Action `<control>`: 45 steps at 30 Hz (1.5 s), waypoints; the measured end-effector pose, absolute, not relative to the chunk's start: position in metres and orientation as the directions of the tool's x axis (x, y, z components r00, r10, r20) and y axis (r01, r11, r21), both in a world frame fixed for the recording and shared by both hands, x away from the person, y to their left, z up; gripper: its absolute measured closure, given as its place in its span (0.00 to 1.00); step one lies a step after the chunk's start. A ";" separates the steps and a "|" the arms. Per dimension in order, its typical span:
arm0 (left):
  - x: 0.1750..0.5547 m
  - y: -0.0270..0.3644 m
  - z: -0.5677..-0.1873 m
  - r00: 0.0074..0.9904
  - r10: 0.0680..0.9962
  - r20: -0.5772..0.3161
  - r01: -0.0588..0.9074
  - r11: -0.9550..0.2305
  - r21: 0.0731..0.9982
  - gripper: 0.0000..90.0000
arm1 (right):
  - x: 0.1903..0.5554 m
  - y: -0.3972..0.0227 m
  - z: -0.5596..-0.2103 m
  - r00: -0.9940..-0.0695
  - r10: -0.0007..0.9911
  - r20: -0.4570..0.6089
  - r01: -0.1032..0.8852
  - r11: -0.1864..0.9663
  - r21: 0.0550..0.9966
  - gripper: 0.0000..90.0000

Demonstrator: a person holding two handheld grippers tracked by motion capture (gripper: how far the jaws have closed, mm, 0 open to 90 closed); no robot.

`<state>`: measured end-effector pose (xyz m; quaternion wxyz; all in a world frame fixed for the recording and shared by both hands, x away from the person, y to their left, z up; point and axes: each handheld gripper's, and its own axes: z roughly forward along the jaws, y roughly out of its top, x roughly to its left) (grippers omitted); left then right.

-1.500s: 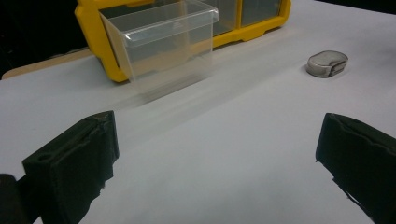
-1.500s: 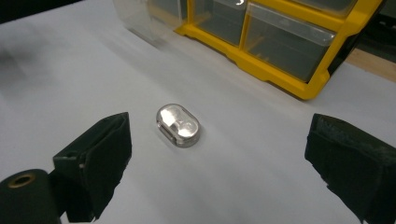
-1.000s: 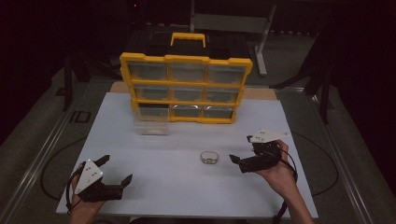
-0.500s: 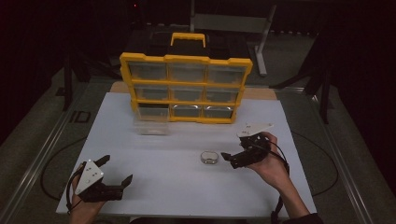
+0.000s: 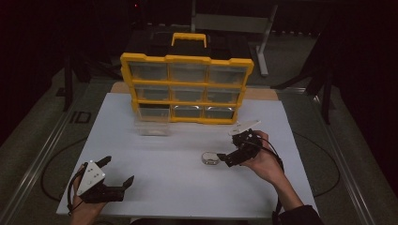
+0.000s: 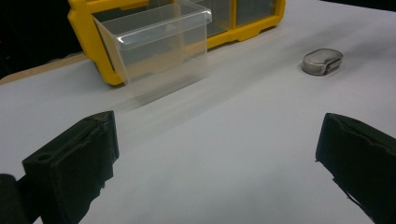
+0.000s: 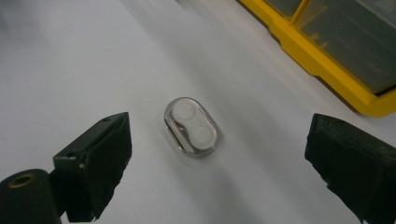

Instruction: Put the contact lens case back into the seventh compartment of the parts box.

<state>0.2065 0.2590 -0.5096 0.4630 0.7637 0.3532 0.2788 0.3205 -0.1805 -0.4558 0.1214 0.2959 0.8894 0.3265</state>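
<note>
White worktop point(image 5: 155, 187); yellow drawer organizer point(image 5: 187, 89) at far edge, one clear drawer point(image 5: 151, 123) pulled out before it, left of centre. Left gripper point(image 5: 115, 176) near the front left corner, jaws wide apart, empty. Right gripper point(image 7: 219, 154) over the small clear oval case point(image 7: 191, 126), right of centre, jaws spread, not touching. Case judged light, rigid, slippery plastic; pinch across its narrow sides.
</note>
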 end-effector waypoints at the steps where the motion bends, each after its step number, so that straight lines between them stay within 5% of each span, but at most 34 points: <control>1: 0.206 0.259 -0.510 0.595 0.797 0.100 0.281 -0.323 0.904 0.00 | 0.321 -0.179 -0.457 -0.797 0.604 -0.021 0.449 0.614 0.649 0.08; 45: 0.206 0.253 -0.511 0.606 0.783 0.141 0.272 -0.370 0.888 0.00 | 0.357 -0.126 -0.516 -0.870 0.490 -0.047 0.424 0.794 0.436 0.10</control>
